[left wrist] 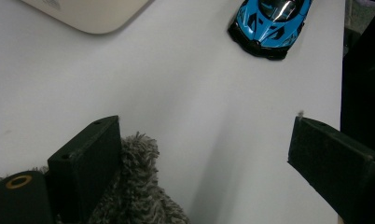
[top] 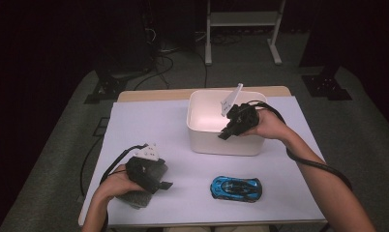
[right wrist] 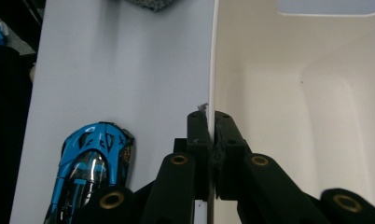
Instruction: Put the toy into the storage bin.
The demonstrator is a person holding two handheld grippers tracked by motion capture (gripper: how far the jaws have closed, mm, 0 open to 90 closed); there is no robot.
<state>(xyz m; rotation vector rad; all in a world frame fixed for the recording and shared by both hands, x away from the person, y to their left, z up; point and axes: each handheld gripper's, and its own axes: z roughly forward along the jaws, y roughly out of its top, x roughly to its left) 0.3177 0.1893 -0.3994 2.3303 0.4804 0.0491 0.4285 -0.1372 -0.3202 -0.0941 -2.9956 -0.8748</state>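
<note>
The right gripper (right wrist: 208, 121) is clamped on the near wall of the white bin (top: 250, 146), which stands at the back of the table (top: 134, 121). The left gripper (top: 158, 183), jaws wide apart, rests beside a grey fuzzy cloth (left wrist: 139, 186). To shift the bin cleanly, pull level, avoiding the blue toy car (top: 236, 188).

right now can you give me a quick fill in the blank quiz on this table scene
1. The right claw is shut on the near wall of the white ____.
2. The toy car on the table is ____ in colour.
3. The left claw rests over a fuzzy grey cloth with its jaws ____.
4. The white bin sits on the ____ side of the car.

Missing words: bin; blue; open; far
</note>
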